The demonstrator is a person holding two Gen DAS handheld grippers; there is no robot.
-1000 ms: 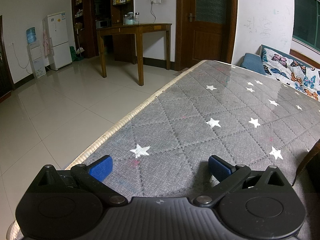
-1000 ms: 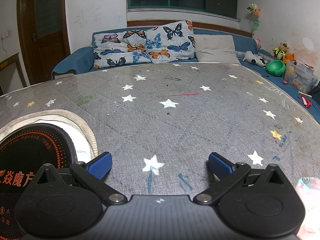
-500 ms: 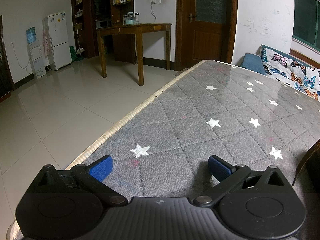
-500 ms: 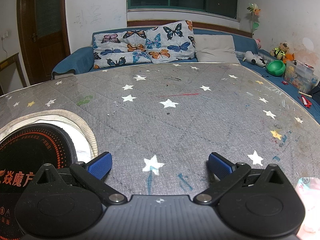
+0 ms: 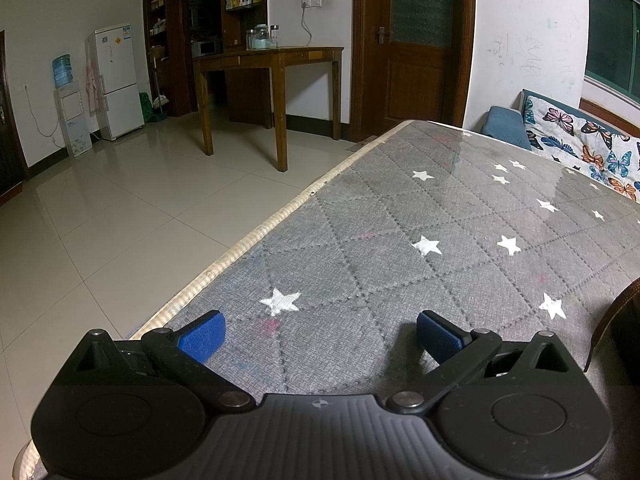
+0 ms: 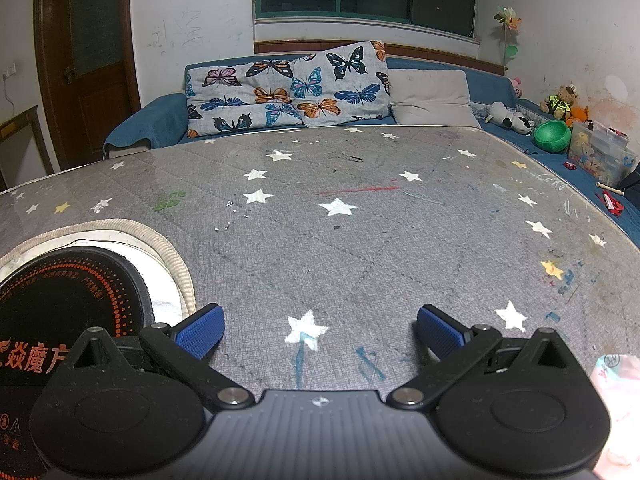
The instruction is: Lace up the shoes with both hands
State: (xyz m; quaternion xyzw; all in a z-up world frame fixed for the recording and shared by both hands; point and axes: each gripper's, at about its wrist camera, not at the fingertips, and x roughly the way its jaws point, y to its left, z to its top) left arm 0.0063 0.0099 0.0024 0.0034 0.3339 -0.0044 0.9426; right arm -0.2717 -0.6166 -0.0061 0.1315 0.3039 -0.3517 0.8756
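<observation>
No shoe or lace shows clearly in either view. My left gripper (image 5: pixel 320 332) is open low over the grey star-patterned table cover (image 5: pixel 400 220), with nothing between its blue pads (image 5: pixel 202 336). A dark brown curved edge (image 5: pixel 614 320) pokes in at the right border of the left wrist view; I cannot tell what it is. In the right wrist view my right gripper (image 6: pixel 320 328) is also open and empty above the same cover (image 6: pixel 340 240), over a white star.
A black round cooker plate (image 6: pixel 60 304) with orange lettering sits in a beige-rimmed cut-out at the left. A pink-and-white packet (image 6: pixel 616 400) lies at the lower right. A sofa with butterfly cushions (image 6: pixel 288 92) stands behind. The table's left edge (image 5: pixel 256 236) drops to tiled floor.
</observation>
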